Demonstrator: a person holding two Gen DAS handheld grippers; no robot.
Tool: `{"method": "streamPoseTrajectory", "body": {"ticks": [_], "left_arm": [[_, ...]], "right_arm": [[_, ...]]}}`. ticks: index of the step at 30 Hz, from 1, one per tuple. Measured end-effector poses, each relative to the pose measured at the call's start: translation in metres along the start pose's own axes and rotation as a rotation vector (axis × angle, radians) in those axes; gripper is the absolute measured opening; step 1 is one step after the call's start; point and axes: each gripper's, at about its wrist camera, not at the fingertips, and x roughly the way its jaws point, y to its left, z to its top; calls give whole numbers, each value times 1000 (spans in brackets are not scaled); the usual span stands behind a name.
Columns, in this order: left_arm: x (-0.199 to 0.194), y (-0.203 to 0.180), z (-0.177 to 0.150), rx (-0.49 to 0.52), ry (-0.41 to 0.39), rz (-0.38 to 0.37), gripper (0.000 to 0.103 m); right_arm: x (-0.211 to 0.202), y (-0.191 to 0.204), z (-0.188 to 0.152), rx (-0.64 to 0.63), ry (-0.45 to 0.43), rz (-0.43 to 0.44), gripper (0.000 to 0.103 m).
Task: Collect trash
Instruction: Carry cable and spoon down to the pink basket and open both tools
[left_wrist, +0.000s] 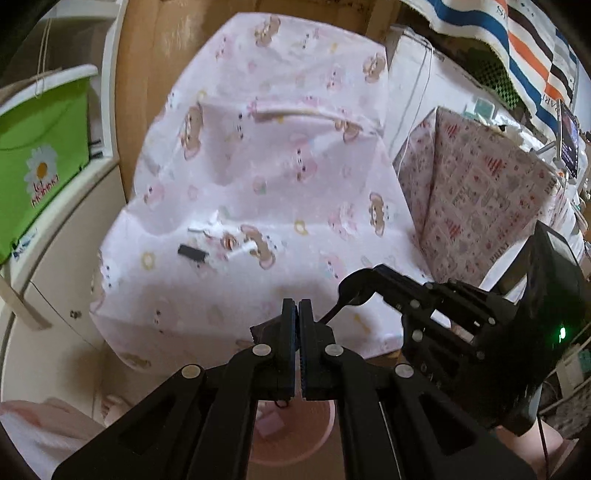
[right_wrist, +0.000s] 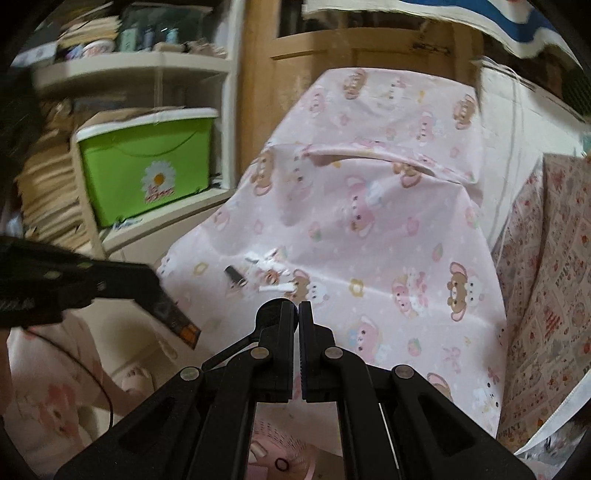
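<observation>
Main risk, as judged: a drop that missed the pink basket (left_wrist: 314, 421). The basket sat low, directly under both pairs of tongs and mostly hidden behind their arms, so its rim could hardly be seen when aiming. A release made too far toward the tabletop (left_wrist: 295, 184) side of the basket would have left the piece on the overhanging cloth or the floor. The dark wrapper (right_wrist: 181, 321) looked light and flat and could have drifted off line. The black spoon (right_wrist: 271, 314) was gripped near its bowl, with the handle sticking out to the side. It could have swung, caught the basket rim and tipped out. The two tools also hung close together above the basket, so a knock between them might have loosened either grip. The left tongs (left_wrist: 297, 314) were fully closed, pads together, pinching one edge of the wrapper, which hung out to one side. The right tongs (right_wrist: 297, 314) were likewise clamped shut, on the spoon. Neither tool touched the cloth or the basket. Trash not yet gathered lay on the tabletop, above and beyond the basket: a small black scrap (left_wrist: 192, 254) and several white scraps (left_wrist: 210, 229) close beside it. The basket already held a few small items, too dim to identify.
</observation>
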Motion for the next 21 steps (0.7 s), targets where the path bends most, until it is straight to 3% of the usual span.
{"method": "streamPoseTrajectory", "body": {"ticks": [5, 11, 16, 21], "left_arm": [[10, 0, -5, -23, 62, -45, 1], [35, 7, -16, -58, 192, -113, 1], [60, 19, -28, -88, 277, -116, 1], [85, 34, -42, -99, 343, -48, 1]], "right_arm": [[10, 15, -16, -37, 71, 30, 3], [31, 26, -38, -76, 178, 29, 3], [50, 25, -57, -54, 283, 42, 3], [72, 24, -80, -19, 387, 59, 3]]}}
